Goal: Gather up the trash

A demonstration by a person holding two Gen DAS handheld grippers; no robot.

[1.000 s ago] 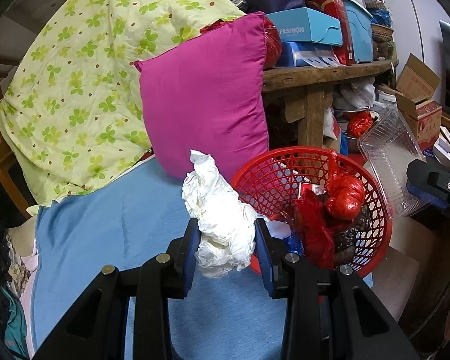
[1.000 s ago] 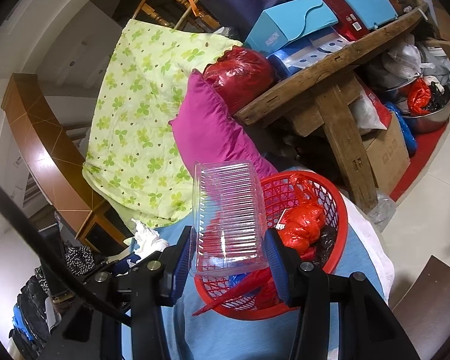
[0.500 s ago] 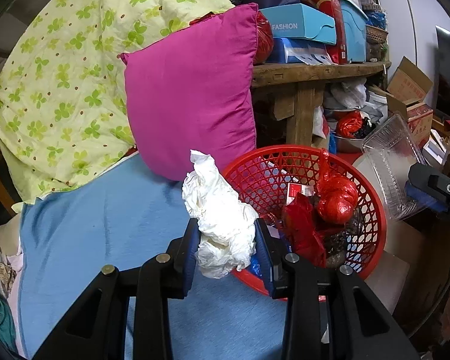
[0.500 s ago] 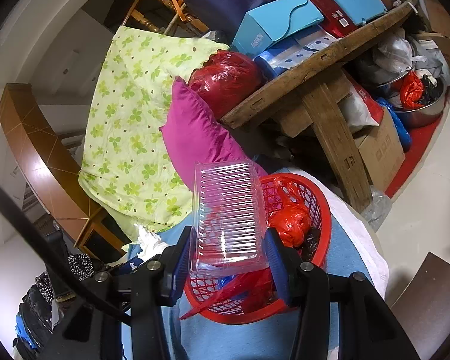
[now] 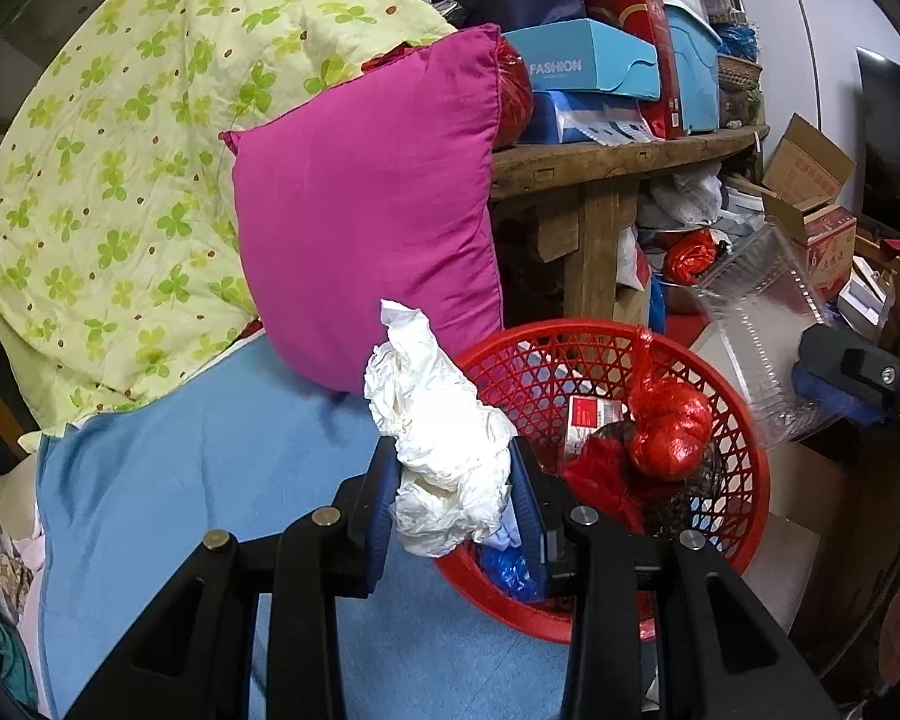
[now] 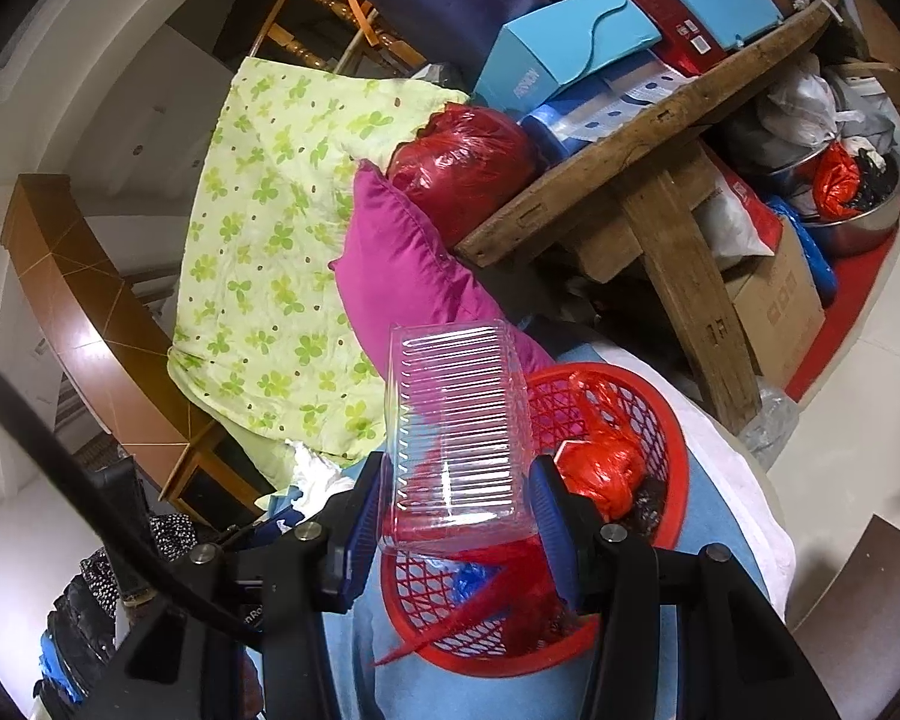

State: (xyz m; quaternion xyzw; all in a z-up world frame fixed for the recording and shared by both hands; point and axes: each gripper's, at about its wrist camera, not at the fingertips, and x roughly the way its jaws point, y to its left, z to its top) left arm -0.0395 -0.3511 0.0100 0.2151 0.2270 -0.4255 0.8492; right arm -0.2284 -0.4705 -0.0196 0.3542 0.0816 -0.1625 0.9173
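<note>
My left gripper [image 5: 453, 480] is shut on a crumpled white tissue wad [image 5: 438, 420], held just left of the red mesh basket [image 5: 744, 480], over its near-left rim. The basket holds a tied red plastic bag [image 5: 666, 432], a red-and-white packet [image 5: 591, 414] and dark scraps. My right gripper [image 6: 456, 504] is shut on a clear ribbed plastic container [image 6: 456, 426], held above the red basket [image 6: 666, 426]. In the left wrist view the container [image 5: 762, 324] and right gripper [image 5: 852, 372] hang at the basket's right side.
The basket sits on a blue sheet [image 5: 180, 480] on a bed. A magenta pillow [image 5: 366, 210] and green floral quilt [image 5: 108, 168] lie behind. A cluttered wooden table [image 5: 606, 150] with boxes stands to the right, cardboard boxes [image 5: 810, 192] beyond.
Both grippers have shifted slightly toward the basket with their loads still held. The basket sits a little lower and closer in the left wrist view.
</note>
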